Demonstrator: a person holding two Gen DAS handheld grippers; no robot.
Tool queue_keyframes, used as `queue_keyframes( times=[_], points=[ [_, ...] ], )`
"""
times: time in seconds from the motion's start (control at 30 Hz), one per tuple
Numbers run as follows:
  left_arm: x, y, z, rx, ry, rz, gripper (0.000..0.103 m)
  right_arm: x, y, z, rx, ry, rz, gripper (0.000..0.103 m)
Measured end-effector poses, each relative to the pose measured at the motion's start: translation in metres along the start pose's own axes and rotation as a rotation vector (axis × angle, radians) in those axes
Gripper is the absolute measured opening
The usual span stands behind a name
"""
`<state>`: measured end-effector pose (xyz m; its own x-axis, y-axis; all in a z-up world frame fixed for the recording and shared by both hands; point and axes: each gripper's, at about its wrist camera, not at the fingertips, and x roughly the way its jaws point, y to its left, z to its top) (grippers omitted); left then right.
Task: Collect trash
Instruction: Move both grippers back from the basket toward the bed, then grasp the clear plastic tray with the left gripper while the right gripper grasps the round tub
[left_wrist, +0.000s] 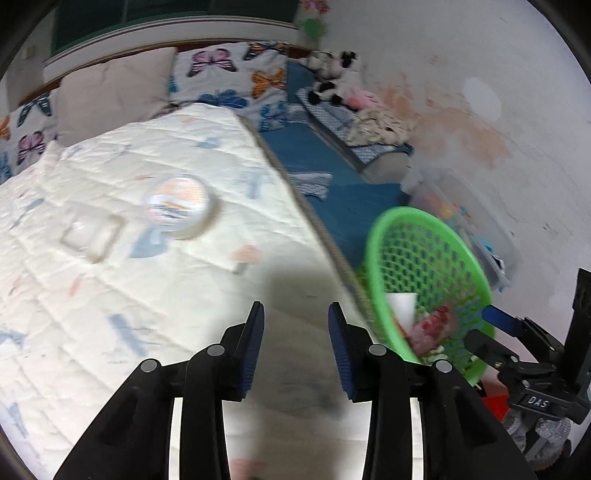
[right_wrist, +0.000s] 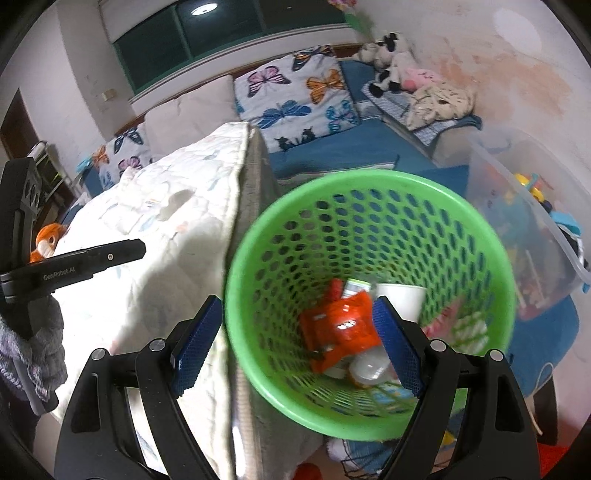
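My left gripper hovers open over the white quilt with nothing between its fingers. Farther up the quilt lie a round white tub with an orange-striped lid and a clear square plastic piece, both blurred. The green mesh basket tilts beside the bed edge. My right gripper straddles its near rim, with one finger outside and one inside, and carries it. Inside lie an orange-red wrapper, a white paper cup and a pale bottle. The left wrist view shows the basket at the right.
Butterfly pillows and plush toys line the head of the bed. A clear storage bin of toys and a blue stool stand to the right of the basket. A grey-sleeved hand holds the left gripper's handle.
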<state>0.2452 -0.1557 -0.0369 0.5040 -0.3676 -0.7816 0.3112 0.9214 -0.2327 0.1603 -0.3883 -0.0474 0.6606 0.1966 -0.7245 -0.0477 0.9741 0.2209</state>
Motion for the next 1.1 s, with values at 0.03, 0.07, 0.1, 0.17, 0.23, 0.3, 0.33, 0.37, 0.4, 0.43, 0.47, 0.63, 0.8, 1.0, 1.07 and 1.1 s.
queue_keyframes(
  times=[0.03,0.07,0.1,0.17,0.23,0.3,0.33,0.37,0.4,0.43,0.47,0.63,0.8,1.0,1.07,1.1],
  points=[
    [-0.003,0.009,0.001,-0.015,-0.007,0.015,0.037,0.003,0.004,0.002,-0.008,0.003,0.005,0.083],
    [-0.005,0.017,0.003,-0.027,-0.011,0.026,0.044,0.006,0.009,0.004,-0.016,0.005,0.011,0.083],
    [-0.008,0.025,0.005,-0.043,-0.017,0.043,0.046,0.009,0.015,0.006,-0.026,0.007,0.019,0.083],
    [-0.014,0.045,0.01,-0.076,-0.032,0.076,0.048,0.015,0.024,0.01,-0.039,0.011,0.032,0.083],
    [-0.019,0.064,0.016,-0.11,-0.047,0.117,0.055,0.022,0.035,0.014,-0.056,0.015,0.046,0.083],
    [-0.022,0.084,0.024,-0.152,-0.061,0.155,0.058,0.028,0.044,0.019,-0.072,0.018,0.061,0.083],
    [-0.023,0.094,0.028,-0.176,-0.062,0.171,0.06,0.03,0.048,0.021,-0.079,0.019,0.067,0.083],
    [-0.023,0.103,0.032,-0.206,-0.062,0.189,0.066,0.032,0.052,0.023,-0.086,0.019,0.072,0.083],
    [-0.022,0.112,0.037,-0.239,-0.058,0.208,0.068,0.036,0.056,0.025,-0.094,0.02,0.08,0.083],
    [-0.019,0.126,0.044,-0.282,-0.052,0.236,0.068,0.038,0.059,0.028,-0.099,0.02,0.086,0.083],
    [-0.018,0.134,0.048,-0.307,-0.049,0.257,0.068,0.04,0.062,0.03,-0.104,0.021,0.093,0.083],
    [-0.006,0.175,0.068,-0.448,-0.02,0.337,0.069,0.052,0.077,0.039,-0.138,0.031,0.122,0.083],
    [0.01,0.192,0.08,-0.518,0.009,0.376,0.07,0.066,0.091,0.047,-0.181,0.044,0.137,0.083],
    [0.029,0.206,0.087,-0.605,0.031,0.364,0.071,0.08,0.099,0.057,-0.201,0.05,0.154,0.083],
    [0.033,0.206,0.088,-0.62,0.032,0.38,0.072,0.084,0.099,0.059,-0.199,0.053,0.158,0.083],
    [0.036,0.207,0.088,-0.635,0.036,0.386,0.072,0.088,0.099,0.06,-0.197,0.057,0.16,0.083]
  ],
)
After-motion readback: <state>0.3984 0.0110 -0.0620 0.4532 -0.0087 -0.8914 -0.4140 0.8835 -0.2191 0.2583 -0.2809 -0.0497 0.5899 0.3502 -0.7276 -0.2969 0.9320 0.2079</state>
